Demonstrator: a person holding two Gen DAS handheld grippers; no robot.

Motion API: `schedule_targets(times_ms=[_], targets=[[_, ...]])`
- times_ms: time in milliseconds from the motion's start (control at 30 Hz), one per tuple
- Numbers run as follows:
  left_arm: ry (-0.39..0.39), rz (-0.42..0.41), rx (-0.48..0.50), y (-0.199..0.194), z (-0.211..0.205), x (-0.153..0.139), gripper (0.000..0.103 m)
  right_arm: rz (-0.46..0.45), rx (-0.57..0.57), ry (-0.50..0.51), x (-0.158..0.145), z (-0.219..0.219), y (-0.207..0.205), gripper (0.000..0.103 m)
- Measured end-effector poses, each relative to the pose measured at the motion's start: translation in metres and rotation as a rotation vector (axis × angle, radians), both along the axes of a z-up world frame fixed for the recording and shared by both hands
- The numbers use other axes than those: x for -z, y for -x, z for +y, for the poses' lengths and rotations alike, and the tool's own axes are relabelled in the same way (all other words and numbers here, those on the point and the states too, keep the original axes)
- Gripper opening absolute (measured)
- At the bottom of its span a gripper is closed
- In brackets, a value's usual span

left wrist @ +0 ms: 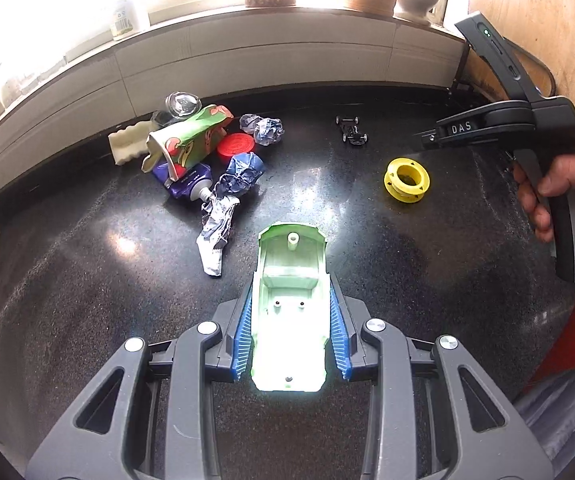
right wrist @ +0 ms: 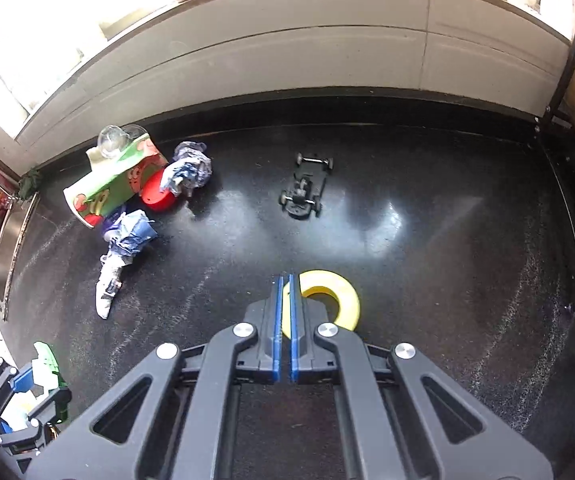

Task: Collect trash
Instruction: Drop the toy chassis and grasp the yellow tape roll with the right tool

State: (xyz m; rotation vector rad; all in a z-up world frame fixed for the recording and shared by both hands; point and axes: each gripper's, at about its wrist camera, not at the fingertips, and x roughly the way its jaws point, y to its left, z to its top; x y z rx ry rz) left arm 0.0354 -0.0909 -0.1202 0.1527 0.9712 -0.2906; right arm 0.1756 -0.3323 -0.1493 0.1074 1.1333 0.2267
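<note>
My left gripper (left wrist: 291, 288) is shut on a pale green toy car shell (left wrist: 289, 280), its blue pads pressing both sides above the black counter (left wrist: 87, 300). The trash pile lies at the back left: a green carton (left wrist: 185, 140), a purple tube (left wrist: 187, 184), crumpled paper (left wrist: 223, 208), a red lid (left wrist: 236, 147) and a paper ball (left wrist: 265, 128). My right gripper (right wrist: 286, 278), held by a hand (left wrist: 567, 200), is shut with nothing gripped. A yellow spool (right wrist: 339, 292) lies just beyond its tips. In the left wrist view those tips (left wrist: 423, 136) stand clear of the spool (left wrist: 406, 180).
A black toy car chassis (right wrist: 305, 188) stands mid-counter toward the back. A glass jar (left wrist: 181, 106) and a white foam piece (left wrist: 127, 144) sit behind the pile. A steel sink (right wrist: 3, 248) with a tap is at the far left. A wooden panel (left wrist: 527, 20) bounds the right.
</note>
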Motion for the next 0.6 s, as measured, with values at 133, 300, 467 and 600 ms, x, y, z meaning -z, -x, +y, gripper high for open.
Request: schedule_targets(times_ms=[133,300,467,600], targets=[[0.007,0.02,-0.031,0.002,0.004,0.005,0.033,-0.009,-0.016,0.037,0.011,-0.012,0.008,0.091],[0.001,0.034,-0.058,0.003,0.008,0.008,0.033,-0.006,-0.081,0.093,0.034,-0.005,0.011,0.091],[-0.021,0.041,-0.1,0.006,0.019,0.008,0.033,0.005,-0.132,0.144,0.058,0.008,0.006,0.075],[-0.025,0.058,-0.138,0.008,0.031,0.008,0.033,0.01,-0.126,0.168,0.062,0.009,0.001,0.053]])
